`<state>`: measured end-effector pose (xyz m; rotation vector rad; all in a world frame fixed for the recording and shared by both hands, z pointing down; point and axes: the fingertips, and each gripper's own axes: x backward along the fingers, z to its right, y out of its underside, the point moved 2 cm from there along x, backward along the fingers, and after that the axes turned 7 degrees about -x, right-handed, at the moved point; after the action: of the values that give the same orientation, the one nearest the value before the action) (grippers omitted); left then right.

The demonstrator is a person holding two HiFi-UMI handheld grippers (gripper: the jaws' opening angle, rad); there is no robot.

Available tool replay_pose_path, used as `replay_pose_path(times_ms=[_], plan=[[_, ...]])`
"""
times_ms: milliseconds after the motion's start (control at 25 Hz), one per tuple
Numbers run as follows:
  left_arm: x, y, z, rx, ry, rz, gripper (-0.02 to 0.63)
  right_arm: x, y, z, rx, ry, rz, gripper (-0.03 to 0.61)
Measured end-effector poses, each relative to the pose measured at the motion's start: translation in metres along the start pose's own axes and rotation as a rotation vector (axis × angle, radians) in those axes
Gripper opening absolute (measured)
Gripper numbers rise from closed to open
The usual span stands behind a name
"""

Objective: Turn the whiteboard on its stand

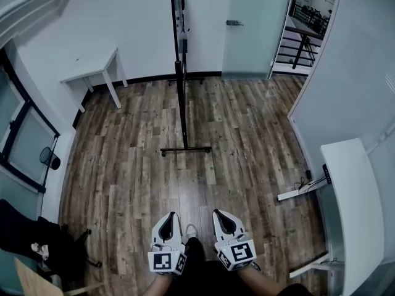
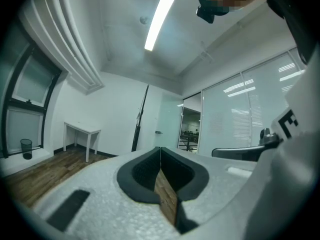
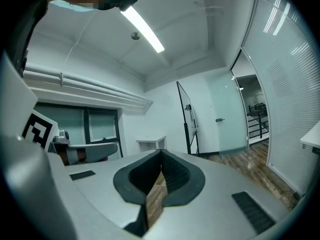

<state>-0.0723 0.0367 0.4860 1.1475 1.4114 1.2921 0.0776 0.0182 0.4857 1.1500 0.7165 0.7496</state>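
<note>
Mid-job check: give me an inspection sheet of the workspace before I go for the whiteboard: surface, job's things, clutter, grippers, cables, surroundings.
Surface: wood floor, nothing seen between the person and the stand.
Job's things: whiteboard seen edge-on, upright on its stand; untouched.
Clutter: black chair lower left; dark bin by the window.
Grippers: left hand-held gripper shut, empty; right hand-held gripper shut, empty; both well short of the whiteboard.
Cables: wires on the floor beside the white desk.
Surroundings: small white table at the wall; glass door.
</note>
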Motion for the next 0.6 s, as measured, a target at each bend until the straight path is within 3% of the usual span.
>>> replay_pose_path(times_ms=[440,600], plan=[[-0.104,-0.014,-0.084,0.02,0.039,0.041,0.017,-0.13,-0.029,0.002,0.035,0.015,0.029,0.011],[-0.133,-0.01,-0.111,0.015,0.061,0.015,0.017,-0.169,-0.034,0.001,0.022,0.035,0.031,0.012]])
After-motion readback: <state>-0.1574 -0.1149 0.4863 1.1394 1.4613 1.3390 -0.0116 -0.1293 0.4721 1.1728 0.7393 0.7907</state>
